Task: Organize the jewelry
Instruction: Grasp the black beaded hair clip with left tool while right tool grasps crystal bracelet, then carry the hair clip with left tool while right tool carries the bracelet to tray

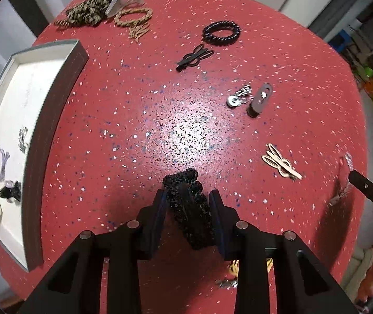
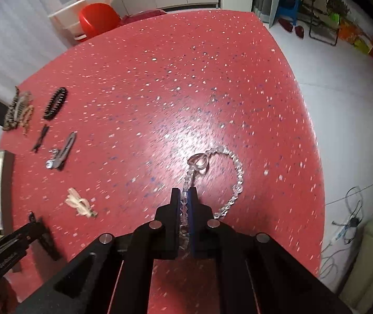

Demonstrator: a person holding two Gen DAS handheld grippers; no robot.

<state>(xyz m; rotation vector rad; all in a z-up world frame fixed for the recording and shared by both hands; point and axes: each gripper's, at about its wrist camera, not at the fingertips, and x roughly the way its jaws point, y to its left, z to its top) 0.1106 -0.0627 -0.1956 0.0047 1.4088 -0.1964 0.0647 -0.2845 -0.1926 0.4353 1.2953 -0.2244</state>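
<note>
Carrying 2 pieces: left gripper (image 1: pixel 187 204) clenched on black clip (image 1: pixel 186 206), right gripper (image 2: pixel 184 204) clenched on bead chain (image 2: pixel 235 180). Both hung over table (image 1: pixel 160 91). Best kept clamped until above tray (image 1: pixel 29 99).

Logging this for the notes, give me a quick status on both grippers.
Left gripper shut on black beaded clip. Right gripper shut on clear bead bracelet. Tray left, several pieces in it. Path across red table open.
</note>
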